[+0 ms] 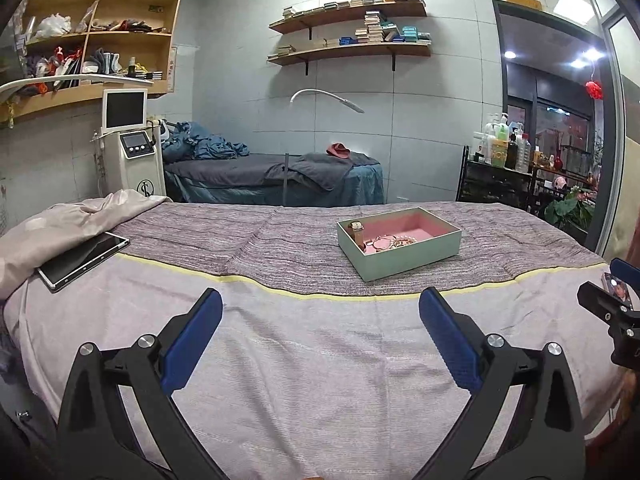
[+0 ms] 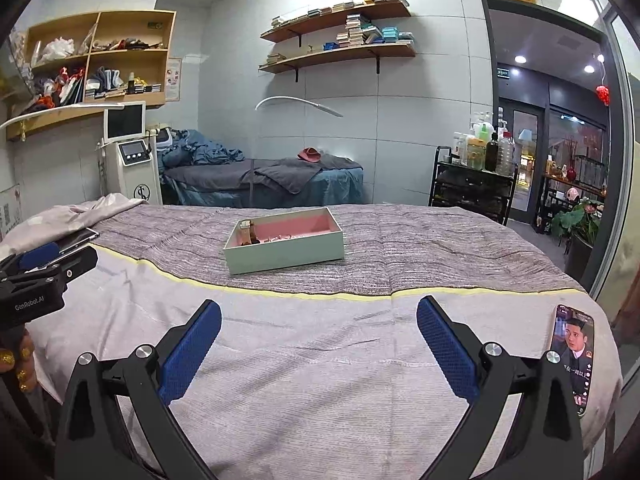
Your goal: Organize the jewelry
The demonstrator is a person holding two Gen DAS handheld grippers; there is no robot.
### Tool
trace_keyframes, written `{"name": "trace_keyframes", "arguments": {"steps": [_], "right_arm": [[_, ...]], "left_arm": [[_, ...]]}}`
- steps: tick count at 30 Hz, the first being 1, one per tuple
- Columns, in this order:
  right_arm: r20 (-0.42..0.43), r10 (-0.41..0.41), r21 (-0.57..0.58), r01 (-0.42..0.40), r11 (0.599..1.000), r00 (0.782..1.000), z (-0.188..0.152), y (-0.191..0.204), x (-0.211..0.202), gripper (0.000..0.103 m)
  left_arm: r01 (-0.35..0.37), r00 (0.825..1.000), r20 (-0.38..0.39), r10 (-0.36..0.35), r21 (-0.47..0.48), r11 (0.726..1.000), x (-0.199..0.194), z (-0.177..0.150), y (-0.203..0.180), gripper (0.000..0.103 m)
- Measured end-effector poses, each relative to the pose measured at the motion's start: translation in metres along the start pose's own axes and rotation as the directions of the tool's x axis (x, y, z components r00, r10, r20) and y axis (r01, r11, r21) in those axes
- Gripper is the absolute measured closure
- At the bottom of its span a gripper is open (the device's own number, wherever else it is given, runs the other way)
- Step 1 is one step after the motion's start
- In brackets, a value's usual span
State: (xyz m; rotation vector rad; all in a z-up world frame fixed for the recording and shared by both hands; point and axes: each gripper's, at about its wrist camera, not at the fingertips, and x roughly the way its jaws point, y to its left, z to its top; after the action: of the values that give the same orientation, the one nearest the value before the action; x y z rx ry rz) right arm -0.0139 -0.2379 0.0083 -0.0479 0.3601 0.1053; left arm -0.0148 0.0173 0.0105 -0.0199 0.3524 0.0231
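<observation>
Beyond both sets of spread, empty fingers, the jewelry box (image 1: 400, 246) sat well ahead; the left gripper (image 1: 320, 320) and right gripper (image 2: 319, 322) should approach its jewelry (image 1: 394, 241) from above

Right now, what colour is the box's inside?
Pink lining inside the mint-green box, clearest in the left wrist view.

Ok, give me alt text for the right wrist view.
The open right gripper hovers empty over a cloth-covered bed, facing a green jewelry box with pink lining. A lit phone lies at right.
</observation>
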Motion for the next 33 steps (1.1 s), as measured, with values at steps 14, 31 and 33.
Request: {"name": "trace_keyframes", "arguments": {"steps": [14, 31, 33], "right_arm": [[0.043, 0.003, -0.03, -0.002, 1.0, 0.999, 0.004, 0.013, -0.018, 0.007], [0.044, 0.008, -0.039, -0.006, 0.999, 0.999, 0.005, 0.018, -0.022, 0.007], [0.043, 0.008, -0.037, -0.006, 0.999, 0.999, 0.005, 0.018, -0.022, 0.007]], "left_arm": [[0.018, 0.999, 0.05, -0.018, 0.014, 1.0, -0.019, 0.001, 0.001, 0.006], [0.015, 0.999, 0.046, -0.016, 0.015, 1.0, -0.019, -0.002, 0.0, 0.006], [0.015, 0.999, 0.047, -0.016, 0.016, 1.0, -0.019, -0.002, 0.001, 0.006]]}}
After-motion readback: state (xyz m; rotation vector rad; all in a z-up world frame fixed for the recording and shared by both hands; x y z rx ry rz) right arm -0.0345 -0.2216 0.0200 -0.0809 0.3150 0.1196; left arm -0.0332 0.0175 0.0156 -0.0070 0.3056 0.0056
